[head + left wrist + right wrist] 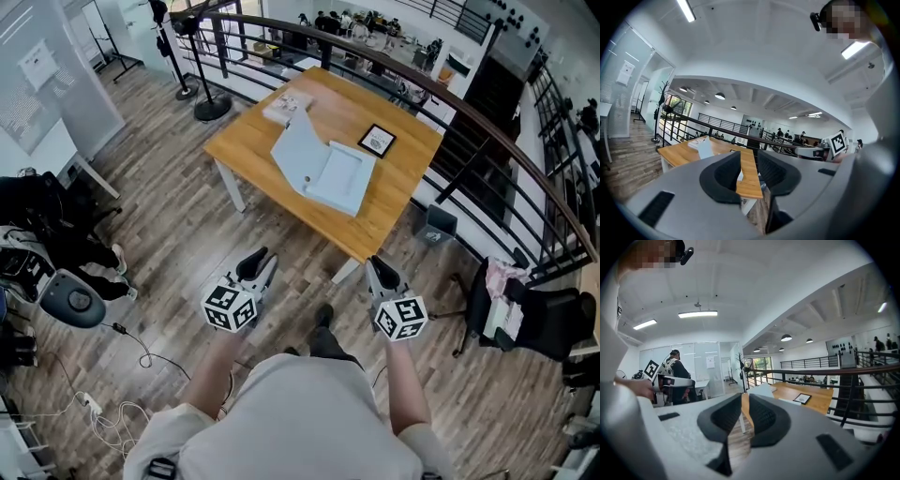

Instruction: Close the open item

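Well beyond the left hand-held gripper [263,256] lies the open box [330,172].

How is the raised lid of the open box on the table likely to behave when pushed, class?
The lid looks thin and flat, so probably light and stiff. It stands tilted, joined to the box along one edge, so it should swing down like a hinge. The shallow box may slide on the smooth table.

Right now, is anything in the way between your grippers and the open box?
Nothing visible is. Only floor lies between the left gripper, the right gripper and the table. The open box lies mid-table; the framed card sits beside it, apart.
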{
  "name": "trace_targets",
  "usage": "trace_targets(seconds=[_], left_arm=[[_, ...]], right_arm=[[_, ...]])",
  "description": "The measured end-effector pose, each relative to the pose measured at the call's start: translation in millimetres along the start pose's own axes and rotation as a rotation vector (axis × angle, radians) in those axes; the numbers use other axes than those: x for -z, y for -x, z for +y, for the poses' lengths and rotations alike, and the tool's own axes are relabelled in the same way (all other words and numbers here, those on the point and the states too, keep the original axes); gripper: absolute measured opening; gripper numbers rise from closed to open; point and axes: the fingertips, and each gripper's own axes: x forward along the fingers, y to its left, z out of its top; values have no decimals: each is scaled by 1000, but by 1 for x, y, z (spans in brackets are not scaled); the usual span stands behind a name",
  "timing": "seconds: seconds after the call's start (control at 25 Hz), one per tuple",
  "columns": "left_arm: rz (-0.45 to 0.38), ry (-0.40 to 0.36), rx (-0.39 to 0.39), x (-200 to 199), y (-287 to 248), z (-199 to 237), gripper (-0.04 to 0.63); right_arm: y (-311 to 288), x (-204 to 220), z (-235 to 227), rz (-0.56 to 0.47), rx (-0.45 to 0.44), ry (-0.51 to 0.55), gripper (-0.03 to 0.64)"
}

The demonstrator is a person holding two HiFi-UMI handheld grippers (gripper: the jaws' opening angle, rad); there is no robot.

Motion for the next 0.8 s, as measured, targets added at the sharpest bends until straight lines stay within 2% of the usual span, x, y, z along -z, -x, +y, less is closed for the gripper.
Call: trace_targets(seconds=[0.8], left_arm=[[15,22,-59,-36,-152,49,108]], right_arm=[[-132,-28,-122,46,-81,-13,54]])
